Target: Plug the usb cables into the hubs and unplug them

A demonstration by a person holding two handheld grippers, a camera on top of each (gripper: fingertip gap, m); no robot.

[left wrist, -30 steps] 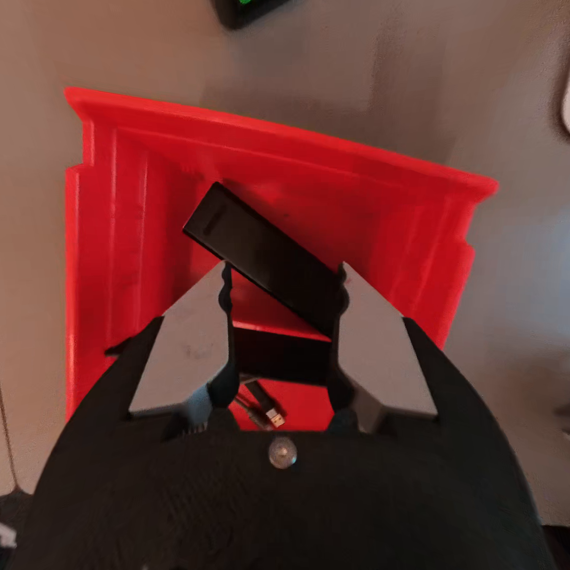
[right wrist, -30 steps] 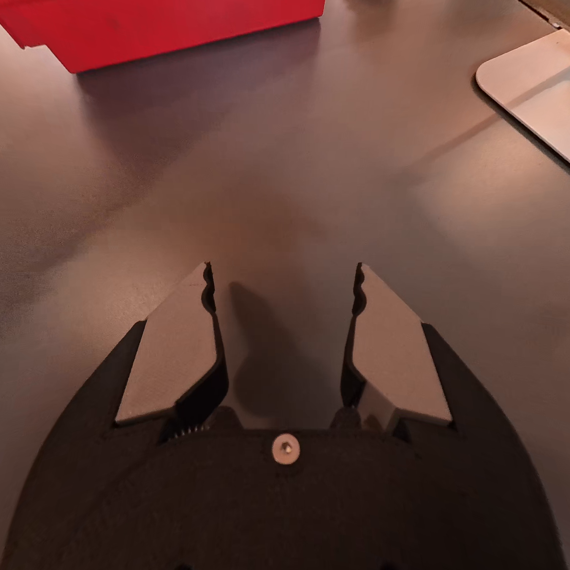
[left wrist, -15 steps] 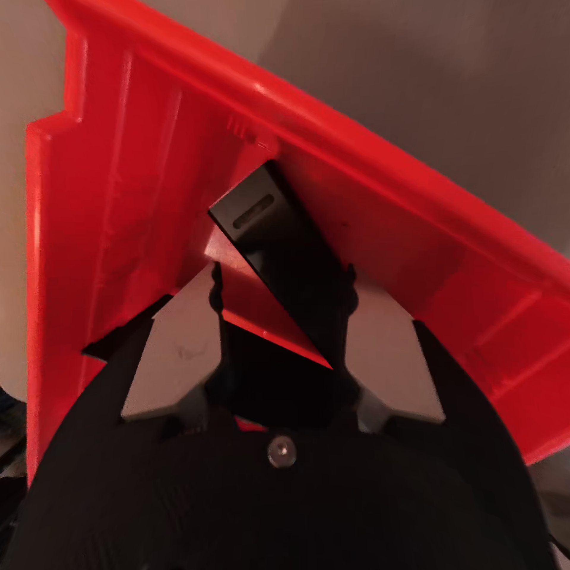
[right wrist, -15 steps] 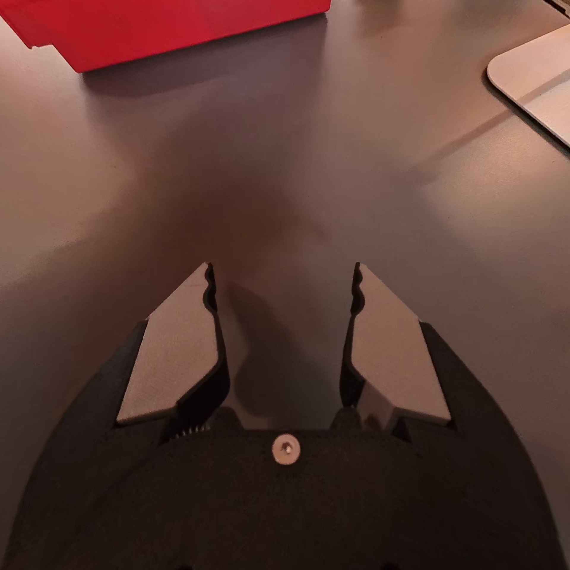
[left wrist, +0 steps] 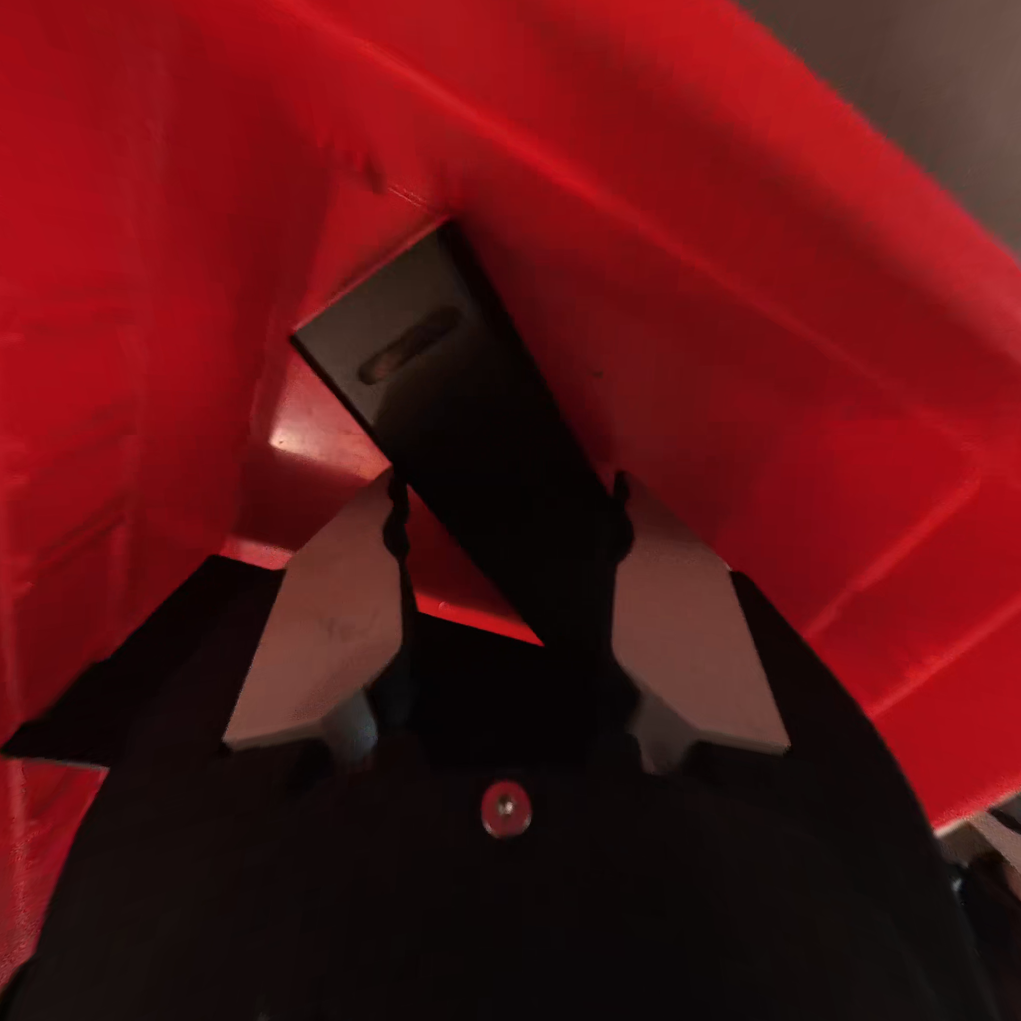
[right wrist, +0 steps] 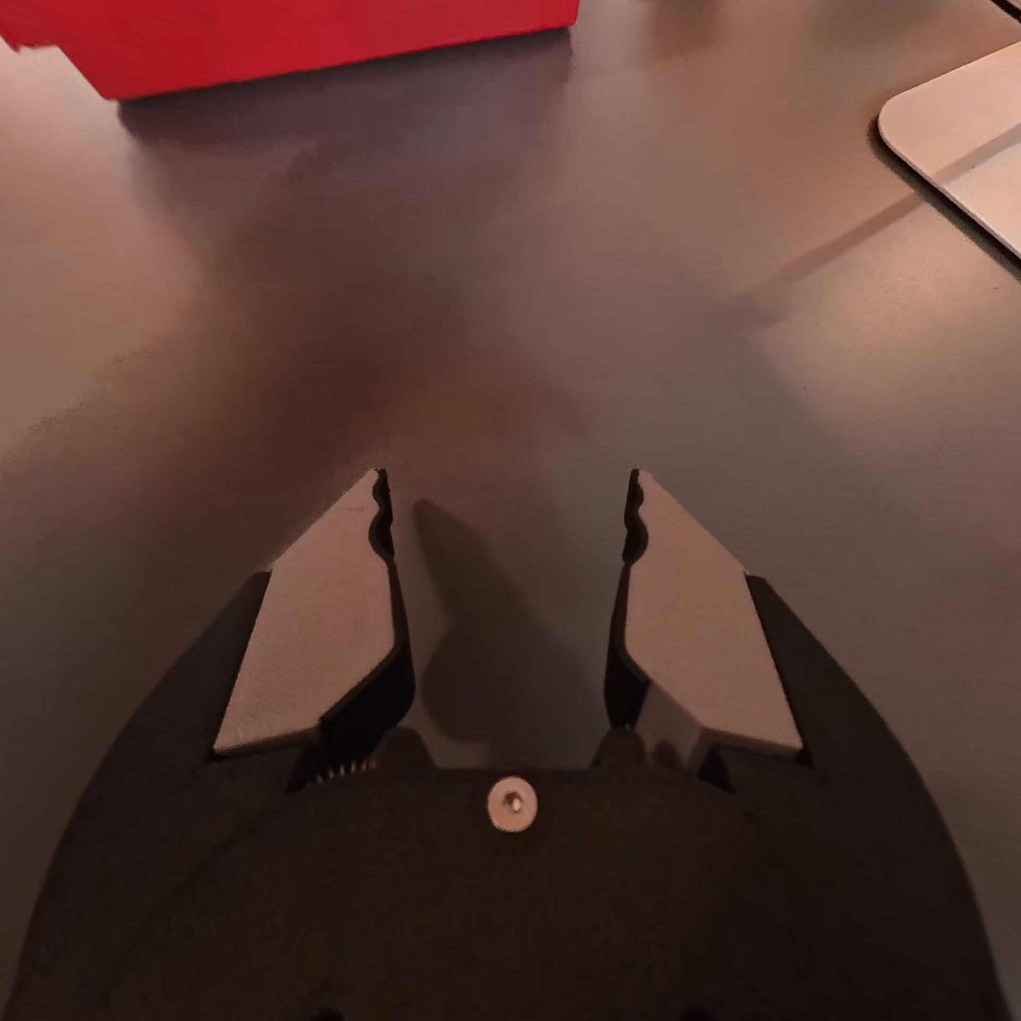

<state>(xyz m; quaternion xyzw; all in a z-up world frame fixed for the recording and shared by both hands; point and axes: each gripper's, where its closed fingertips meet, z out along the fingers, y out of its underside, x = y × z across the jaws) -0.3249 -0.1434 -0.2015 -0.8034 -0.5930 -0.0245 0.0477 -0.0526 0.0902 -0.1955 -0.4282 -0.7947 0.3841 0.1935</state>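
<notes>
A black, flat USB hub (left wrist: 442,387) lies slanted inside the red bin (left wrist: 718,276), its far end against the bin's corner. A slot shows on its far end face. My left gripper (left wrist: 505,486) is open and deep inside the bin, with the hub's near part between the two fingers. The hub's edge runs close to the right finger (left wrist: 674,596); I cannot tell whether they touch. No USB cable is in view now. My right gripper (right wrist: 508,480) is open and empty, low over the grey table.
The red bin's outer wall (right wrist: 331,38) shows at the top left of the right wrist view. A pale flat slab with a rounded corner (right wrist: 967,149) lies at the far right. The bin walls stand close around my left gripper. The left gripper's tips are roughly 35 cm from the right gripper's.
My left gripper has gone down into the red bin and closer to the hub, which now reaches between its fingers. The loose cable plug has dropped out of sight. The right gripper has barely shifted.
</notes>
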